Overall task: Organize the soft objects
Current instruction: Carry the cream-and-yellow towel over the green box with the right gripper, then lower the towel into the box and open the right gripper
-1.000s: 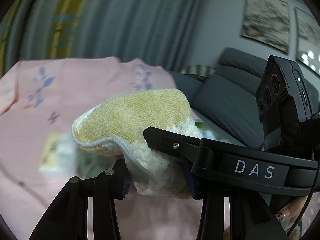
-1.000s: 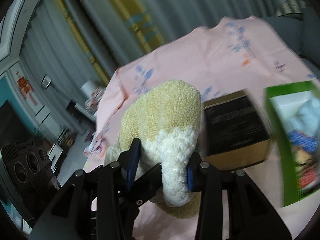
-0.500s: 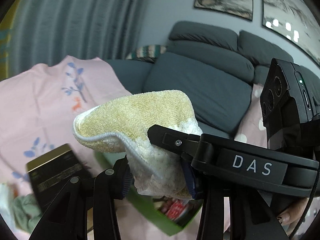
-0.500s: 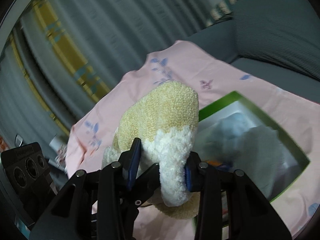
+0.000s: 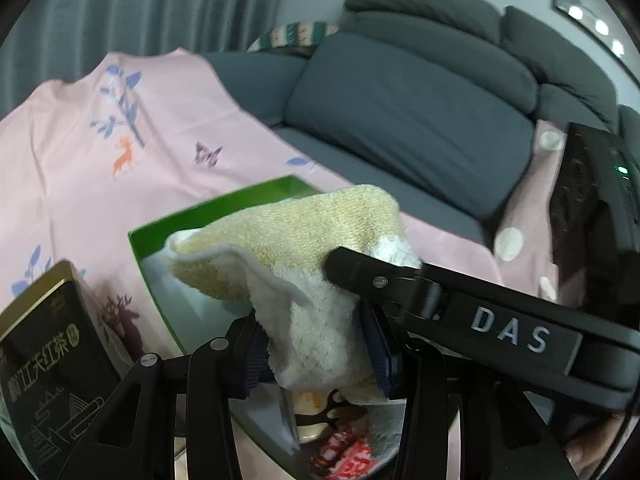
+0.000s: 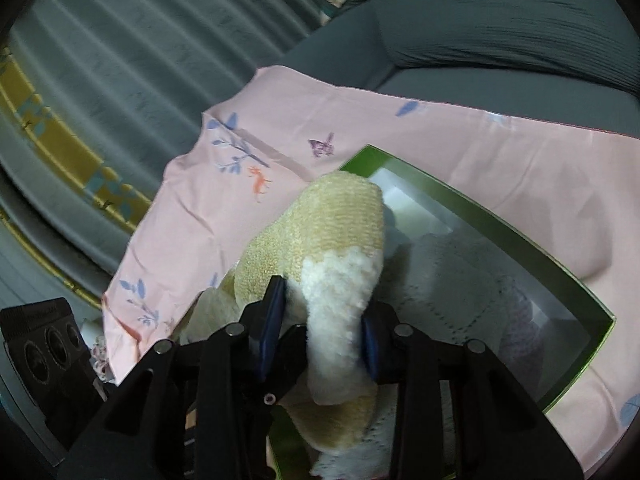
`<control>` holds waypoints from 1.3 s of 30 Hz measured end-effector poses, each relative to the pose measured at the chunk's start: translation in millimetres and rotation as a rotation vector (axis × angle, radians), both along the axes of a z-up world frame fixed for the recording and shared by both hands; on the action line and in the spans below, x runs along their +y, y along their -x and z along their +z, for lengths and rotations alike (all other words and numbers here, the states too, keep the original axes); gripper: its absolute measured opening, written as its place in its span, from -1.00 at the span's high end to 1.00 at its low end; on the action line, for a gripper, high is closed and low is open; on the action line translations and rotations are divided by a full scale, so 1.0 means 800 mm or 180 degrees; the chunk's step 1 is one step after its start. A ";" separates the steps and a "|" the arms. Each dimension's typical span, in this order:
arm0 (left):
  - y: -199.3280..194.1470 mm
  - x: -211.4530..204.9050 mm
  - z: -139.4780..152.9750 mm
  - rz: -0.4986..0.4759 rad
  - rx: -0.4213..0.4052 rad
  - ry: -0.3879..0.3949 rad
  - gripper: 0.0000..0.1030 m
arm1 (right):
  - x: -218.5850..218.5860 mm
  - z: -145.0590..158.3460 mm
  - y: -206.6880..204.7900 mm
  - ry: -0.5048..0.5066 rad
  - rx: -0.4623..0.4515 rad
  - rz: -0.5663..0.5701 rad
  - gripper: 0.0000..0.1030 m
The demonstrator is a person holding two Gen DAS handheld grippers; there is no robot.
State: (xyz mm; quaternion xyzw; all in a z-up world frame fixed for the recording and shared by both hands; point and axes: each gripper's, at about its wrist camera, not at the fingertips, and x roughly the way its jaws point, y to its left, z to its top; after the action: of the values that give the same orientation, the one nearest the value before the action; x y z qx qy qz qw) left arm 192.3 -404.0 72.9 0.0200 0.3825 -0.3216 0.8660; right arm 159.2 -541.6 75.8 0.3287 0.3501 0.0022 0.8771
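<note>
The pink patterned cloth covers the work surface ahead of both tools, with a grey sofa beyond it. On the cloth, directly ahead of and below both sets of fingers, sits the green box, open at the top, its pale interior already holding a whitish knitted item; in the left wrist view a red-and-white printed item lies in its near end. A black tea tin stands to the left of the left gripper, just beside the box wall. The step in hand appears to be the carry-and-place phase: the folded towel is suspended over the box, gripped at two points. The left gripper is clamped on the towel's white end, pads pressing into the pile. The right gripper is likewise clamped on a white fold of the towel, and its jaws are closing further on it. The right tool's body crosses the left wrist view just right of the left fingers, so the tools are close together. The next move likely calls for lowering both tools together until the towel rests inside the box, then releasing both grips. The towel is thick terry, pale yellow on its upper face with a white fleecy band and a thin white hem; it droops between the grips.
</note>
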 end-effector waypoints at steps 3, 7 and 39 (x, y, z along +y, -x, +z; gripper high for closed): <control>-0.009 -0.003 -0.010 0.0126 0.0169 -0.0100 0.13 | -0.006 -0.008 -0.003 0.0010 0.0108 -0.0063 0.37; -0.013 -0.011 -0.017 0.0193 0.0201 -0.0234 0.12 | -0.013 -0.019 -0.006 0.0020 0.0238 -0.0140 0.38; 0.007 0.002 0.000 0.0311 0.0082 -0.0301 0.04 | -0.011 -0.010 0.001 0.0364 0.0323 -0.0251 -0.09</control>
State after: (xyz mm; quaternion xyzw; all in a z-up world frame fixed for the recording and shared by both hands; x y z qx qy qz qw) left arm 186.7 -402.5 73.1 0.0380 0.4089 -0.2607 0.8737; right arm 158.6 -550.6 67.7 0.2913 0.3804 -0.0690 0.8750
